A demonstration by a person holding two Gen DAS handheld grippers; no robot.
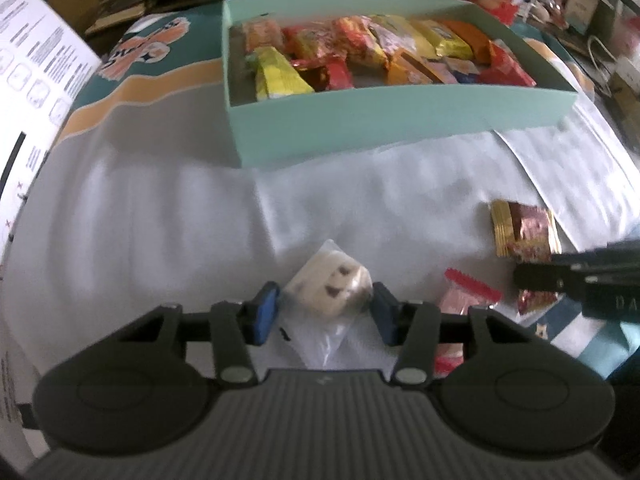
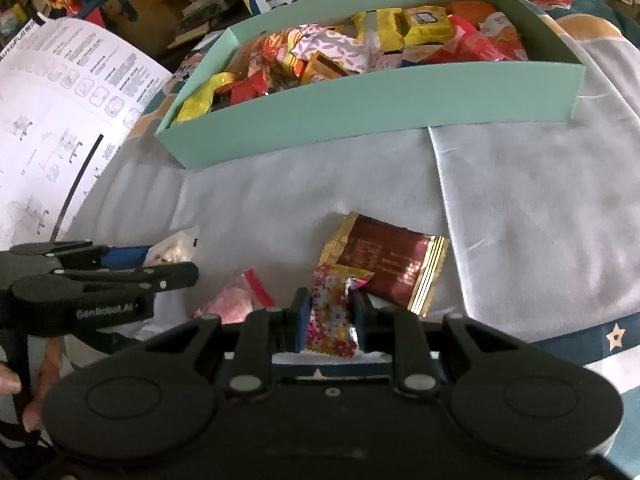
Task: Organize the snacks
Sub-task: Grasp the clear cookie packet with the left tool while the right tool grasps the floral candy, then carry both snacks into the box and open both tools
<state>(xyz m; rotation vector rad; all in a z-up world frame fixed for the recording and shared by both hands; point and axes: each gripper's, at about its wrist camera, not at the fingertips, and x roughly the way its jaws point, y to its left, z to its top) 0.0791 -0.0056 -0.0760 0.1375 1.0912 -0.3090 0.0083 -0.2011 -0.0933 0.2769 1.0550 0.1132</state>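
Observation:
My left gripper is shut on a white snack with brown spots in a clear wrapper, which lies on the white cloth. In the right wrist view the right gripper is shut on a small floral-wrapped candy. Just beyond that candy lies a maroon and gold packet, and a pink packet with a red strip lies to its left. Further back stands the open mint-green box, full of several colourful snacks. From the left, the left gripper's fingers reach into the right wrist view.
A large printed instruction sheet stands at the left edge. The white cloth stretches between the grippers and the box. Cluttered shelves and packages fill the background. A hand shows at the lower left.

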